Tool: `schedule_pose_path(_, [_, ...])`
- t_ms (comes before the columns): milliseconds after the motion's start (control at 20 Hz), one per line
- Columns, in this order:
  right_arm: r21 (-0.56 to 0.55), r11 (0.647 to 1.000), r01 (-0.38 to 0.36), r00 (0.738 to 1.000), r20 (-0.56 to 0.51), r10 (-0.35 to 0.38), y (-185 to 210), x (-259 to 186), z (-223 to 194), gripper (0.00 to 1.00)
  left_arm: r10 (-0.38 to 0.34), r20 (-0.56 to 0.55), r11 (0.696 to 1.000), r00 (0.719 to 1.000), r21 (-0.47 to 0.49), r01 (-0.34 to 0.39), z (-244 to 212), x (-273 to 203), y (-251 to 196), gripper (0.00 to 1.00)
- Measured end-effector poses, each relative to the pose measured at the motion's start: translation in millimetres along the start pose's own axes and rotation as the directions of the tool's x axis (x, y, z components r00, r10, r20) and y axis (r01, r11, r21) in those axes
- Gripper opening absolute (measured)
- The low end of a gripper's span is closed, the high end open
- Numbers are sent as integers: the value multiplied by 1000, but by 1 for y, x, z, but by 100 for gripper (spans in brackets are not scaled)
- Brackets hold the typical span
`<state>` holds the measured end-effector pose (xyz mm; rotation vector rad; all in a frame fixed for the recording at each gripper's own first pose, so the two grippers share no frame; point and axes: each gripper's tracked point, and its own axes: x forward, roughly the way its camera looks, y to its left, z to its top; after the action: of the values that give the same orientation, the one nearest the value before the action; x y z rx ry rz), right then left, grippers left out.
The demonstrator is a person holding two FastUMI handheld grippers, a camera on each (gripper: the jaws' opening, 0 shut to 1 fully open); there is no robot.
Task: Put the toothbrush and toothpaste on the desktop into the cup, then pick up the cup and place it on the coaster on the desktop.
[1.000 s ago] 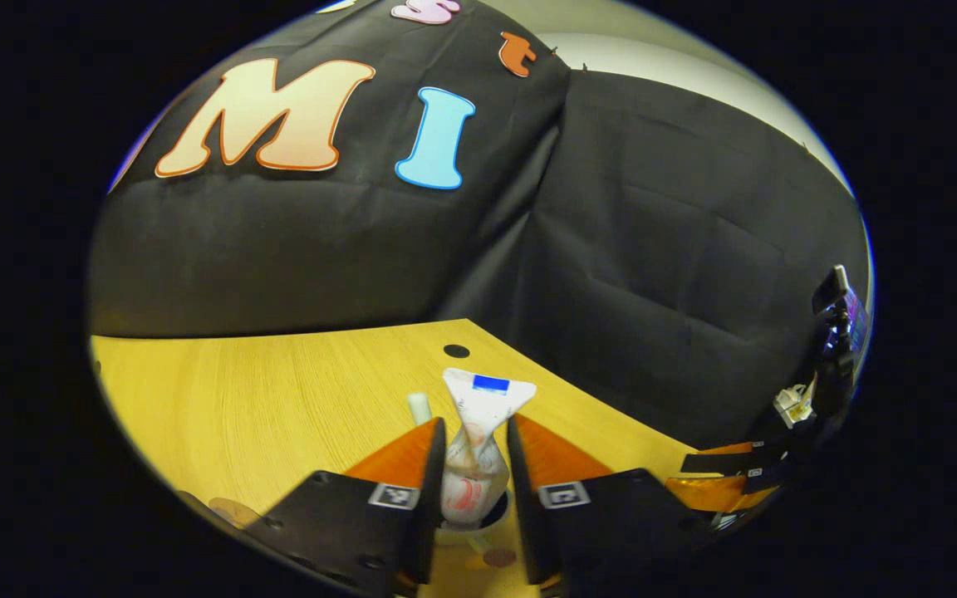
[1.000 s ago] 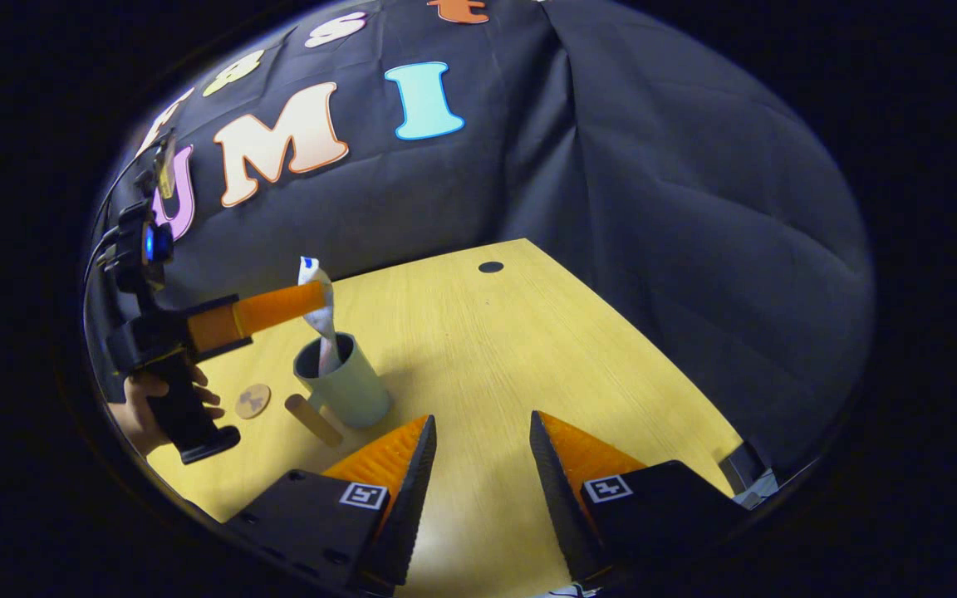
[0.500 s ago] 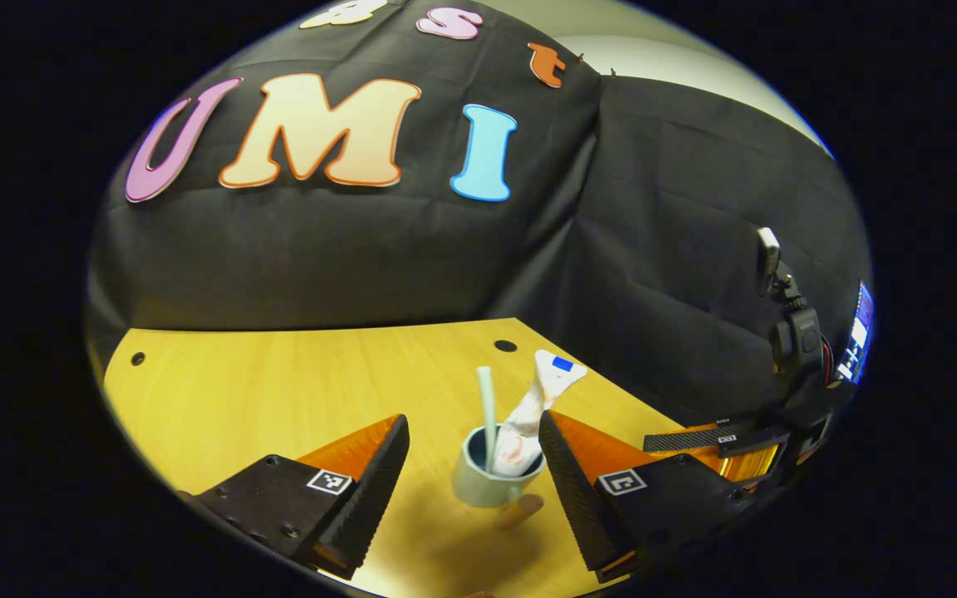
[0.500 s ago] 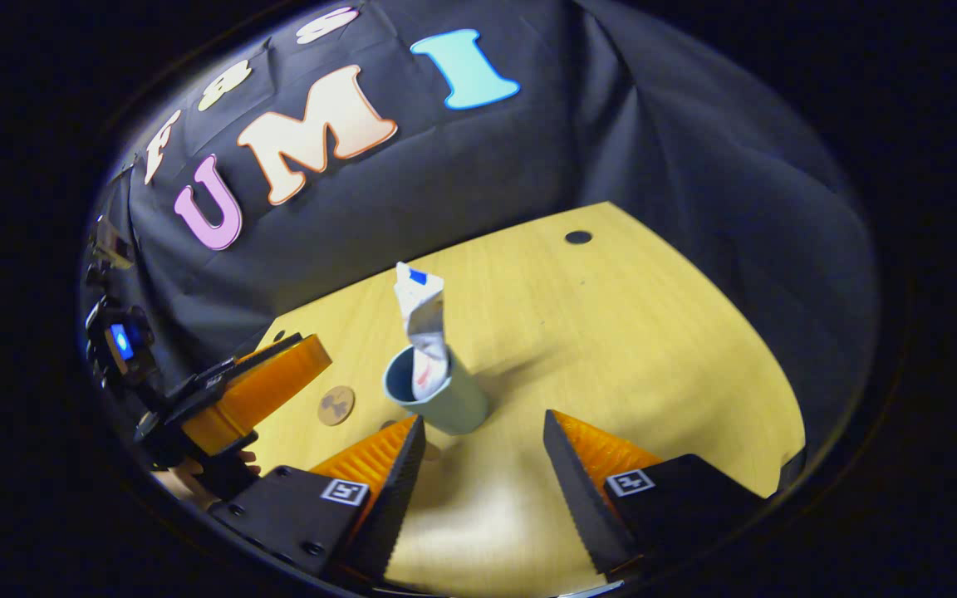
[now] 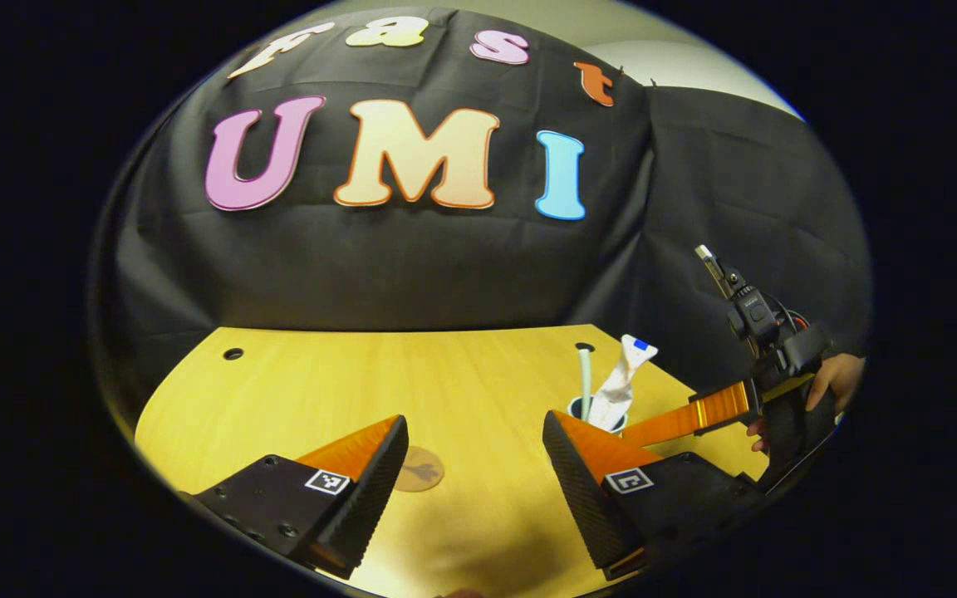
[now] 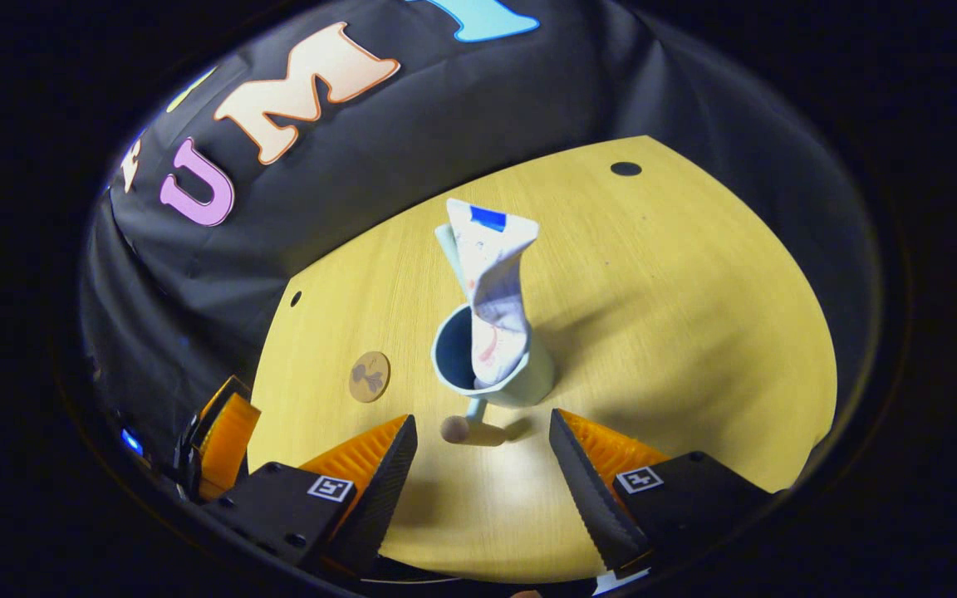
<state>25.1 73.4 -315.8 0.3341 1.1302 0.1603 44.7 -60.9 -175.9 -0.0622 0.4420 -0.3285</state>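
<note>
Presently, in the left gripper view, my left gripper point(image 5: 475, 448) stands apart over the desktop point(image 5: 321, 390), the coaster point(image 5: 419, 470) low between its fingers. At right of centre the cup point(image 5: 580, 408) holds the toothbrush point(image 5: 585, 372) and toothpaste point(image 5: 621, 375); my right gripper point(image 5: 694, 414) reaches beside it. In the right gripper view, my right gripper point(image 6: 483, 432) is apart, cup point(image 6: 528, 384) mid-frame, its handle point(image 6: 472, 428) between the tips, toothpaste point(image 6: 495, 282) upright inside, coaster point(image 6: 370, 375) left of it.
</note>
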Motion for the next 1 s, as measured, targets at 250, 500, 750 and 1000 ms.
schedule_pose_path(250, [10,998,60,994,-92,-59,5,21,-11,98,63,-24,998,998,0,-63,-18,-21,35,95])
schedule_pose_path(500, [-12,991,132,980,-148,-132,5,37,-13,98,106,-36,994,994,-25,-107,-29,-31,70,95])
schedule_pose_path(750, [-39,979,199,964,-175,-202,7,56,-14,98,120,-72,990,990,-67,-125,-45,-32,101,95])
schedule_pose_path(1000, [-57,963,263,942,-200,-269,-3,68,-14,98,136,-82,987,987,-75,-143,-50,-35,128,95])
